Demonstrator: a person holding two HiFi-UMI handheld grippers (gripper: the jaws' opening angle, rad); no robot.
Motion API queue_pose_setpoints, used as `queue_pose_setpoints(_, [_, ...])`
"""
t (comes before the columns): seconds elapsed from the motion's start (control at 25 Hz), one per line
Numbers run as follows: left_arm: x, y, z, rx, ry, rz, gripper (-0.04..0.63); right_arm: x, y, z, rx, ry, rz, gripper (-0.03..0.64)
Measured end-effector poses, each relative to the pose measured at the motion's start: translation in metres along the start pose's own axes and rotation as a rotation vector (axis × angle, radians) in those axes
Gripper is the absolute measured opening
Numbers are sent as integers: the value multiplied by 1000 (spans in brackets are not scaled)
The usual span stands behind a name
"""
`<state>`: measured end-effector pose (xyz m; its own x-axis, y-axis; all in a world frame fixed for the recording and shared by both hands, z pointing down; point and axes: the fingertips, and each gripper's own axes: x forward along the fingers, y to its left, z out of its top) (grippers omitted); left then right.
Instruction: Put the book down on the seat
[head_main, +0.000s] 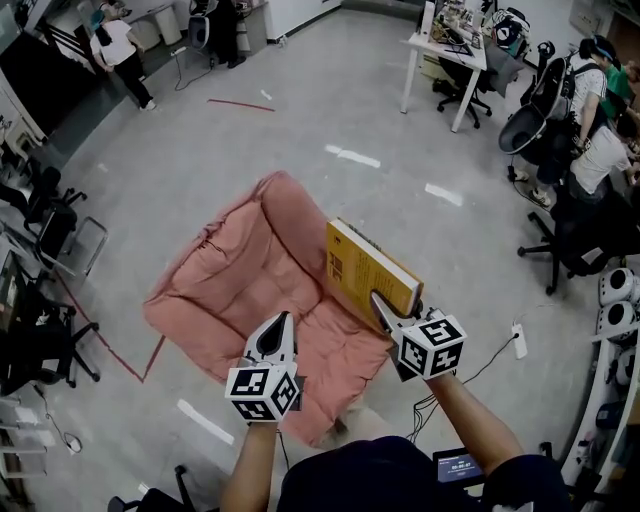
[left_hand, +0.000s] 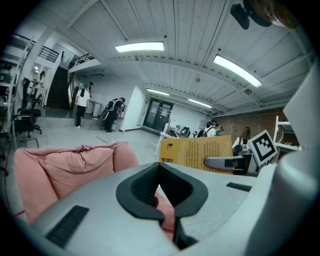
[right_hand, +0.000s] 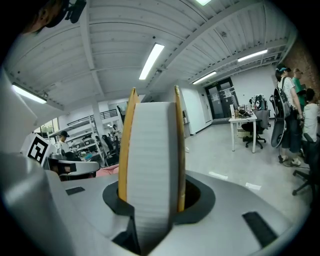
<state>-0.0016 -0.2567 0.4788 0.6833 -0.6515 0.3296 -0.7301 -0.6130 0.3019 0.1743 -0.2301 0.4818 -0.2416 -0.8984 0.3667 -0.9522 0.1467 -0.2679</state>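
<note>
- Head view: your right gripper (head_main: 384, 308) clamps the yellow book (head_main: 362, 262) by its near corner and holds it on edge above the right side of the pink seat (head_main: 240, 270). Your left gripper (head_main: 279, 328) hovers over the cushion, just left of the book.
- Left gripper view: your jaws meet on nothing, and the book (left_hand: 197, 150) stands apart to the right.
- Right gripper view: the book's (right_hand: 150, 165) page edge fills your jaws.

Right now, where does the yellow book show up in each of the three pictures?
Head view: book right of centre, held by the right gripper.
Left gripper view: right of centre, cover facing the camera.
Right gripper view: dead centre, edge-on between the jaws.
Shared landmark: the pink seat.
</note>
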Motion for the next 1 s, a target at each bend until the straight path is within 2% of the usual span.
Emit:
queue_pose_setpoints(0.52, [36, 24, -20, -57, 54, 60, 0, 48, -21, -21, 7, 92, 43, 150])
queue_pose_setpoints(1.0, [54, 32, -37, -69, 87, 102, 0, 74, -42, -42, 12, 168, 61, 150])
